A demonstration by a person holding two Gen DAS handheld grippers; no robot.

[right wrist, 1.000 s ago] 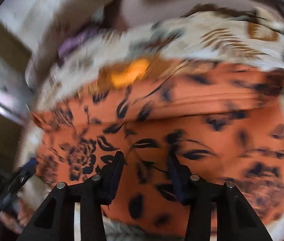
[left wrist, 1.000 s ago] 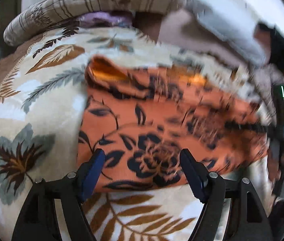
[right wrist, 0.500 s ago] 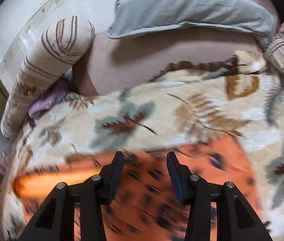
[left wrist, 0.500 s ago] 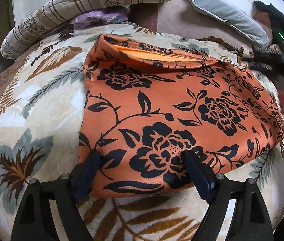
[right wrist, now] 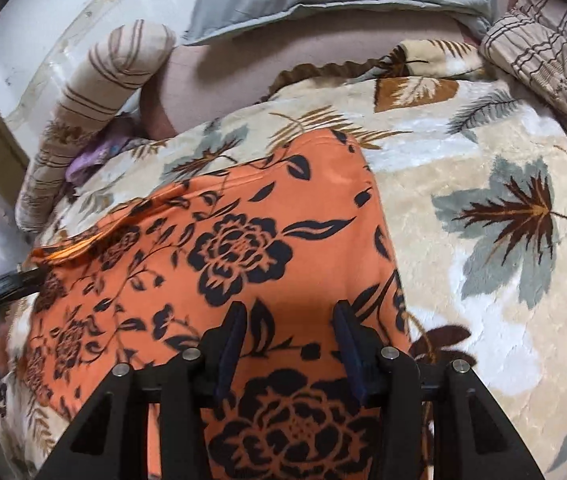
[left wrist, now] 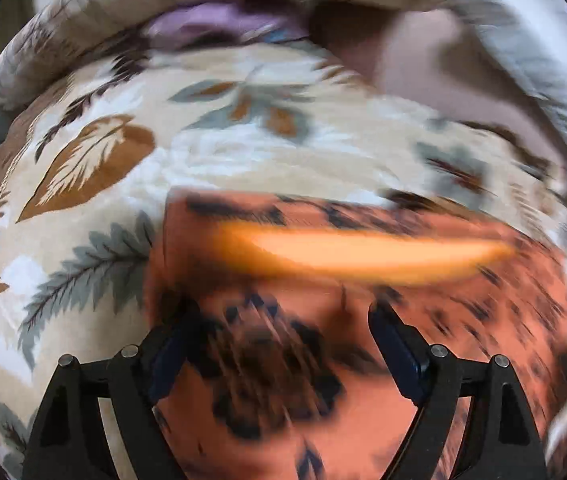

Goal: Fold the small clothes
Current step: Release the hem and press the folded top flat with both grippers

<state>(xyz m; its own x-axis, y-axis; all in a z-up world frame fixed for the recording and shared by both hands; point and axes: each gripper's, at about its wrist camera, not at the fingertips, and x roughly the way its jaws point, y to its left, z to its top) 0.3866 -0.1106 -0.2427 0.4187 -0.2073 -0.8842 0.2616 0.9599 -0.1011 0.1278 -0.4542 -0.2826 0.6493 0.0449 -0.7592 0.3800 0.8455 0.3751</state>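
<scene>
Seen from the right wrist, the orange garment lies spread on the leaf-patterned blanket of a bed, and it looks like thin, soft cloth: light, limp, likely to slide and sag instead of holding a crease, with nothing breakable about it. At its left end an opening shows a plain, brighter orange inside; that hemmed edge and the corners look like the best places to pinch, since a doubled hem gives the pads more to bite than a single slick layer. The left hand-held gripper hangs over that left part, its jaws wide apart and closed on nothing, having just been opening wider, with the cloth below and between the fingers but not pressed; this view is heavily blurred, so finer contact cannot be told. Moving right, the cloth is orange printed with black roses, leaves and trailing vines, lying fairly flat with a straight right edge against the blanket. The right hand-held gripper sits over the near right portion, jaws partly apart, cloth beneath them; I see no pinched fold. Striped and grey pillows lie beyond.
</scene>
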